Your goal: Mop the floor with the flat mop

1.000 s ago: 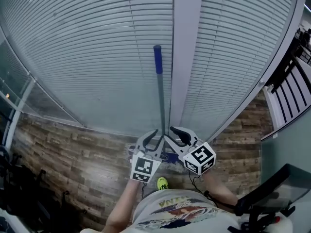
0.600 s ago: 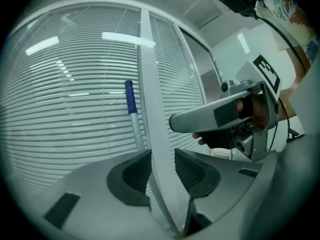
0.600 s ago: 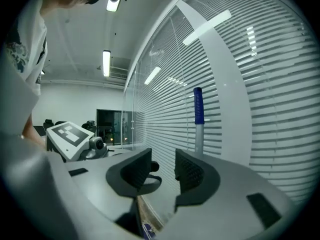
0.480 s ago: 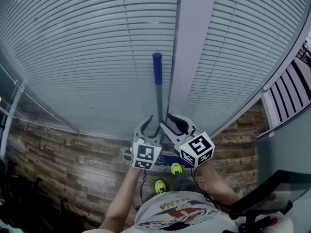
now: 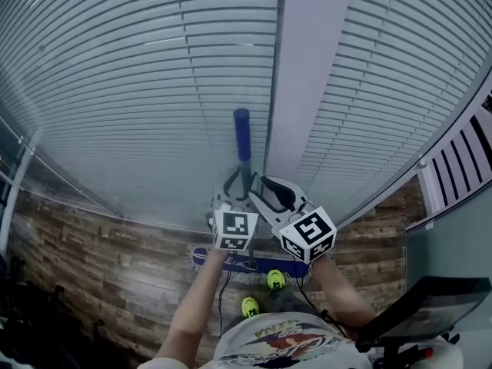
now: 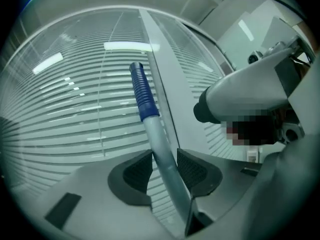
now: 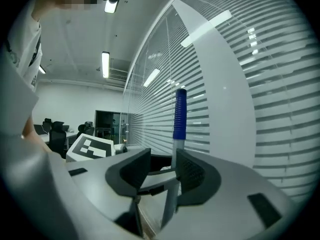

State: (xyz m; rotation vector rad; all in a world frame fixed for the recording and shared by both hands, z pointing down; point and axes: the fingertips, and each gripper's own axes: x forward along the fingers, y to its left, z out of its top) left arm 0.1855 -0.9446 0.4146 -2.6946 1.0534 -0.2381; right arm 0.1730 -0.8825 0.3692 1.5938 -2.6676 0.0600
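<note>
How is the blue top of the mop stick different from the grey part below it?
The blue grip is ribbed; the grey pole is smooth and shiny. The blue grip sits at the top end; the grey pole runs down below it. Both are round and form one straight line.

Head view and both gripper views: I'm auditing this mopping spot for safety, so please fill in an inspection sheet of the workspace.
Surface: wood-plank floor.
Job's things: flat mop upright, its blue head on the floor, blue grip up by the blinds.
Clutter: office chairs further off; dark equipment at lower right.
Grippers: left hand-held gripper and right hand-held gripper both open round the mop pole; jaws have just been opening, pads not pressing.
Cables: thin dark cable hanging below the grippers.
Surroundings: glass wall with slatted blinds, white pillar.
</note>
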